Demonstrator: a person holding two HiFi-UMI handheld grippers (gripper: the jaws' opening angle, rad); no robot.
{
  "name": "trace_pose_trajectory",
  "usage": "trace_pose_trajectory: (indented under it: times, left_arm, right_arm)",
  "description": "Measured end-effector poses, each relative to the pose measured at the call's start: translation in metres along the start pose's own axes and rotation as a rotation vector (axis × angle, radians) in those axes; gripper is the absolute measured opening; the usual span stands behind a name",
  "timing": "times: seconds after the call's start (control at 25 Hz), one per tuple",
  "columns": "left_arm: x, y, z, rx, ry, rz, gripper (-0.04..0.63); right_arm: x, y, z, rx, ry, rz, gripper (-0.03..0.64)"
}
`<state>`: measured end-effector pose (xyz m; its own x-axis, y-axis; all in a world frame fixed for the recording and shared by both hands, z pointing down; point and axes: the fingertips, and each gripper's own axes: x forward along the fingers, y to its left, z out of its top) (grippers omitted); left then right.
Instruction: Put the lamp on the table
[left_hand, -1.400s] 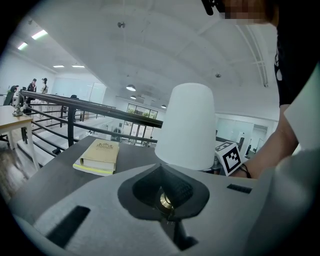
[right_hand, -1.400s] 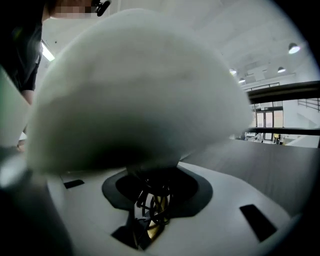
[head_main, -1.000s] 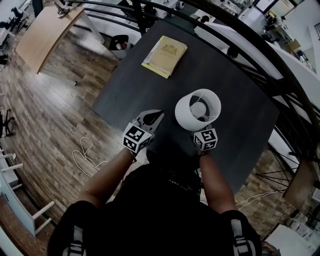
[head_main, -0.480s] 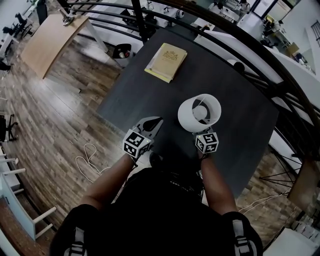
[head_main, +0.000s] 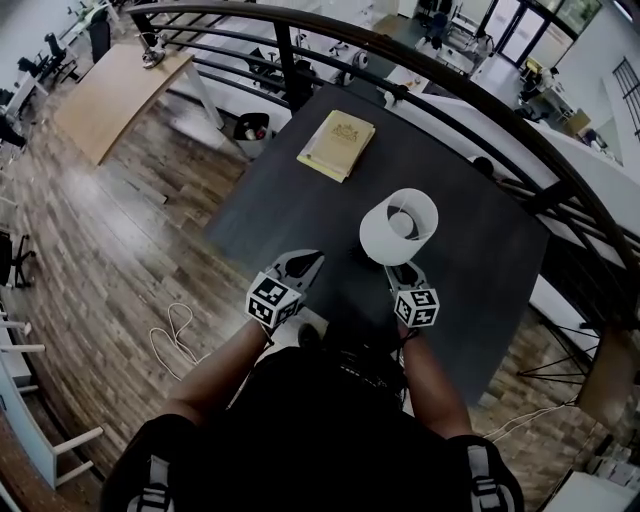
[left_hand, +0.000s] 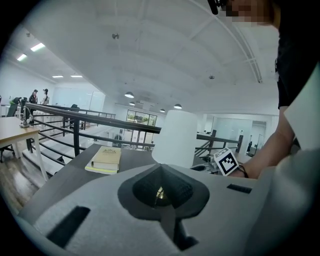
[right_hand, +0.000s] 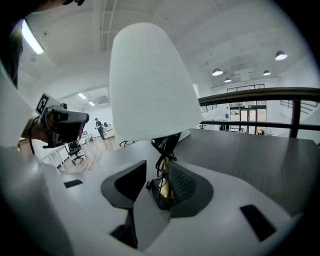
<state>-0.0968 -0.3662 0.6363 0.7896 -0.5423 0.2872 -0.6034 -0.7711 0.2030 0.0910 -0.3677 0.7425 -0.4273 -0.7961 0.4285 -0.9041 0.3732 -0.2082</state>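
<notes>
- the left gripper (head_main: 312, 257) hovers over the near edge of the table (head_main: 300, 190), its jaws pressed together on nothing; i judge it is not needed for this step.
- the right gripper (right_hand: 159, 186) has its jaws spread; they have just been opening, with the lamp's thin stem (right_hand: 165, 187) and cord (right_hand: 164, 146) between them, not pinched, probably to let it go.
- the lamp (head_main: 399, 226) stands upright on the table, just beyond the right gripper, so the task looks nearly done.
- farther away lies a book (head_main: 336, 145), well apart from the lamp, and then the railing (head_main: 291, 55).

Bright ceiling lights, fisheye edges, slight blur
</notes>
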Motion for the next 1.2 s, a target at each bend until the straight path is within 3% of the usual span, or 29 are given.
trace_pose_trajectory:
  times: [0.32,0.76,1.2]
  left_arm:
    - [-0.032,-0.042,-0.009,-0.002,-0.035,-0.033,0.009]
    - [-0.04,-0.077,-0.001,-0.021,-0.097,-0.06,0.009]
    - [-0.055,-0.119,0.012,-0.081,-0.159,0.096,0.009]
  right_arm:
    - [-0.071,0.047,-0.006,-0.054,-0.038,0.015,0.023]
    - [-0.11,0.089,0.027,-0.092,-0.077,0.107,0.015]
    - [-0.139,0.097,0.042,-0.149,-0.095,0.281,0.015]
